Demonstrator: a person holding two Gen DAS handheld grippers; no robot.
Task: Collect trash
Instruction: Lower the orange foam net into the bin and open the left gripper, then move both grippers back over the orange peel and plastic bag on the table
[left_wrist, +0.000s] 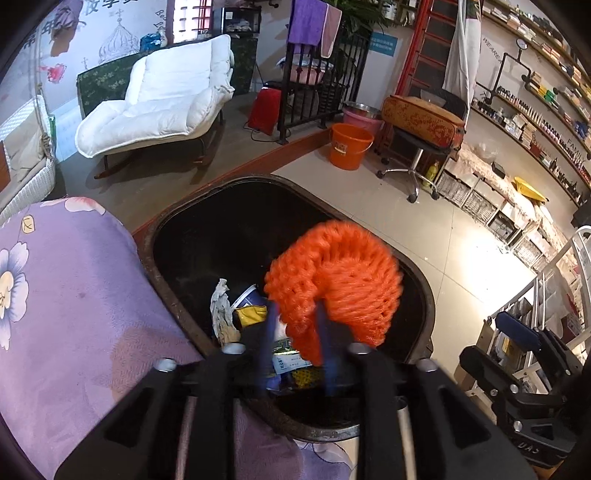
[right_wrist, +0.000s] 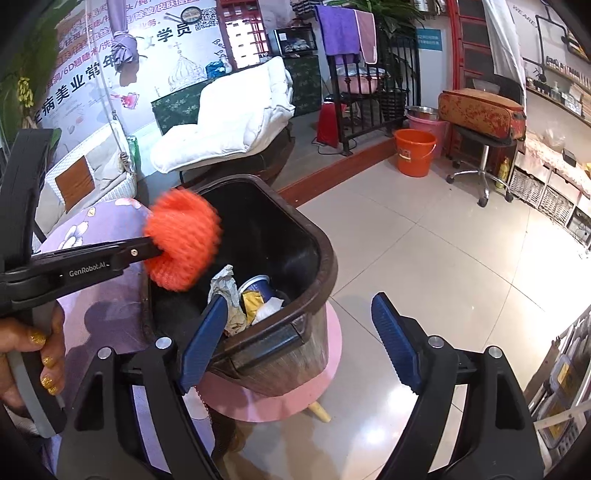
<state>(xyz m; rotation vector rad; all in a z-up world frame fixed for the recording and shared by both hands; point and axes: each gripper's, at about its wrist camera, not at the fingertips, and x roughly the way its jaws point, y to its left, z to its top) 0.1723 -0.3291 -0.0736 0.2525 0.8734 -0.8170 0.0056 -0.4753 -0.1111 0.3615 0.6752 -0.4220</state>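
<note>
My left gripper is shut on an orange foam fruit net and holds it over the open mouth of a dark brown trash bin. The net and bin also show in the right wrist view, with the left gripper coming in from the left. Inside the bin lie crumpled paper, a blue paper cup and a yellow wrapper. My right gripper is open and empty, low at the bin's near side.
The bin stands on a pink stool beside a purple flowered cushion. An orange bucket, a wheeled stool with a red case, a white lounge chair and low shelves stand around the tiled floor.
</note>
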